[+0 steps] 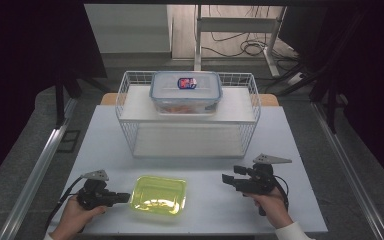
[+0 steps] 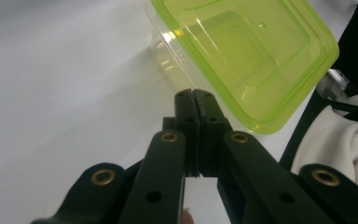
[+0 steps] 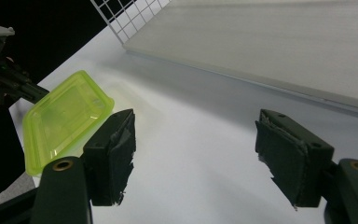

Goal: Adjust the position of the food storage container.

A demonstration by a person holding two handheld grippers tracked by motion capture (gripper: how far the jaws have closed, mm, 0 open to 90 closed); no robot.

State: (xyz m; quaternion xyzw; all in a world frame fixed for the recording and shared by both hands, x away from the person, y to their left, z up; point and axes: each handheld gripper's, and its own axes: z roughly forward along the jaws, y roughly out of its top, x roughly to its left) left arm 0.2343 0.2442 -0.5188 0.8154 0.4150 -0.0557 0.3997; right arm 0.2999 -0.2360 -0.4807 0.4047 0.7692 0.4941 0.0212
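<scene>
The left tool (image 1: 125, 197) has its jaws pressed together with nothing visibly between them, the tips just at the near short rim of the yellow-green container (image 1: 159, 195). In the left gripper view those closed tips sit right at the container (image 2: 247, 60) edge; whether they touch the rim or stop just short of it cannot be told. The container lies upside down on the desk (image 1: 105, 145), directly ahead of the left tool along the line its jaws point, its long axis running on away from the tips toward the other hand.

The right tool (image 1: 226, 178) stands on the far side of the container, well apart from it, jaws wide and empty, aimed back toward it. In the right gripper view the container (image 3: 63, 121) lies off to the left beyond the left jaw, with bare desk between the two pads.

So the left hand is much the nearer, and any nudge or lift of the rim looks likely to fall to it.

Farther off, beyond both tools, a white wire rack (image 1: 187, 115) carries a clear lidded box (image 1: 186, 92) on its upper shelf.
</scene>
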